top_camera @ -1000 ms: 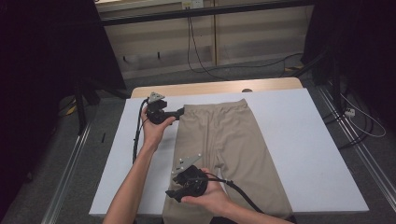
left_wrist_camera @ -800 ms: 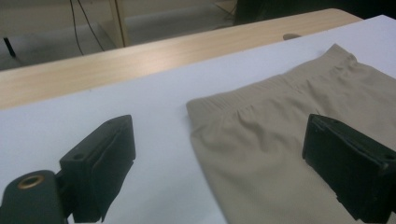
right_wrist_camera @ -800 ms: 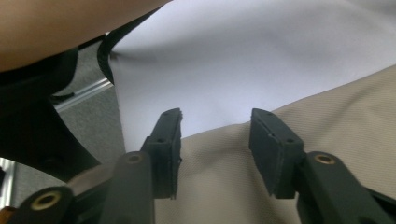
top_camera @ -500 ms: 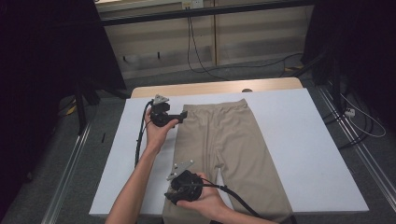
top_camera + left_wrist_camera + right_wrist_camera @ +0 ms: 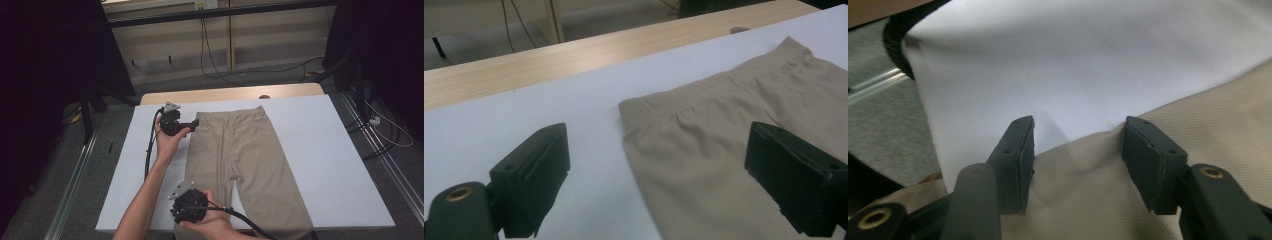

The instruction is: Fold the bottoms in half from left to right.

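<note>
Beige trousers (image 5: 250,170) flat on white table (image 5: 340,165), waistband far. Left gripper (image 5: 192,125) released, jaws straddling far-left waistband corner. Right gripper (image 5: 1075,150) has just been opening, jaws astride near-left leg edge, not pinching. Step: positioning for fold. Next: both close on cloth.

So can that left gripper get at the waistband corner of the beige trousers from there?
Probably yes. The left gripper has its jaws open astride the trousers' edge, just short of the waistband corner, with nothing in between on the white table.
</note>
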Available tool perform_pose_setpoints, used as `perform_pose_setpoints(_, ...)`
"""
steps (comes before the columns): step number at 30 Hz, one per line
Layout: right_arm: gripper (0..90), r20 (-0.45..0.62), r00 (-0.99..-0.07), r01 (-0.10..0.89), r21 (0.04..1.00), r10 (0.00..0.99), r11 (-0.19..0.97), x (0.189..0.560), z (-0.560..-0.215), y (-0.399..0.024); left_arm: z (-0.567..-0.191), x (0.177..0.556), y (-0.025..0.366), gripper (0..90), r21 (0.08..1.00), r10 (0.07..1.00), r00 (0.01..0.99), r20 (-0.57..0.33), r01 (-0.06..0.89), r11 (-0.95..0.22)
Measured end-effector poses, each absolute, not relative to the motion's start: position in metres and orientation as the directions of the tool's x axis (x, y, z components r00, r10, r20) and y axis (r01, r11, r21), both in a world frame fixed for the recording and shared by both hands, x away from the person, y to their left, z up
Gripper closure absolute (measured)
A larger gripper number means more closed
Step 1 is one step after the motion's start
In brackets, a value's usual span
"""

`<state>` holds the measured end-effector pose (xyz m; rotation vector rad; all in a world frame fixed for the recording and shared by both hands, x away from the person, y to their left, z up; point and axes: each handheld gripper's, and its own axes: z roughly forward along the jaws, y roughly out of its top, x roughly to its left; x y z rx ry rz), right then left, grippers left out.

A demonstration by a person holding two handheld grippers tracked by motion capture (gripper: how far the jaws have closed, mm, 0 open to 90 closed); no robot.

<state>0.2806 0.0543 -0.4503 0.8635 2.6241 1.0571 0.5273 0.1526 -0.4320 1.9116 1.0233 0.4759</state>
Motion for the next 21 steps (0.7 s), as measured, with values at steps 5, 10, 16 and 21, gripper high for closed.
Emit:
perform_pose_setpoints(5,60.6,0.044,-0.790,0.470,0.684,0.611,0.558,0.283,-0.450,0.052,-0.433,0.527,0.150,11.7,0.841,0.810,0.584,-0.058,0.466,-0.276)
perform_pose_setpoints(10,75.4,0.079,-0.762,0.514,0.678,0.643,0.526,0.288,-0.449,0.049,-0.434,0.527,0.147,11.7,0.837,0.804,0.593,-0.045,0.462,-0.293)
perform_pose_setpoints(16,90.0,0.078,-0.757,0.519,0.675,0.649,0.525,0.289,-0.448,0.047,-0.445,0.539,0.145,6.9,0.830,0.835,0.547,-0.056,0.491,-0.265)
perform_pose_setpoints(21,90.0,0.121,-0.758,0.540,0.666,0.640,0.514,0.290,-0.445,0.045,-0.449,0.547,0.139,9.6,0.815,0.827,0.555,-0.088,0.518,-0.261)
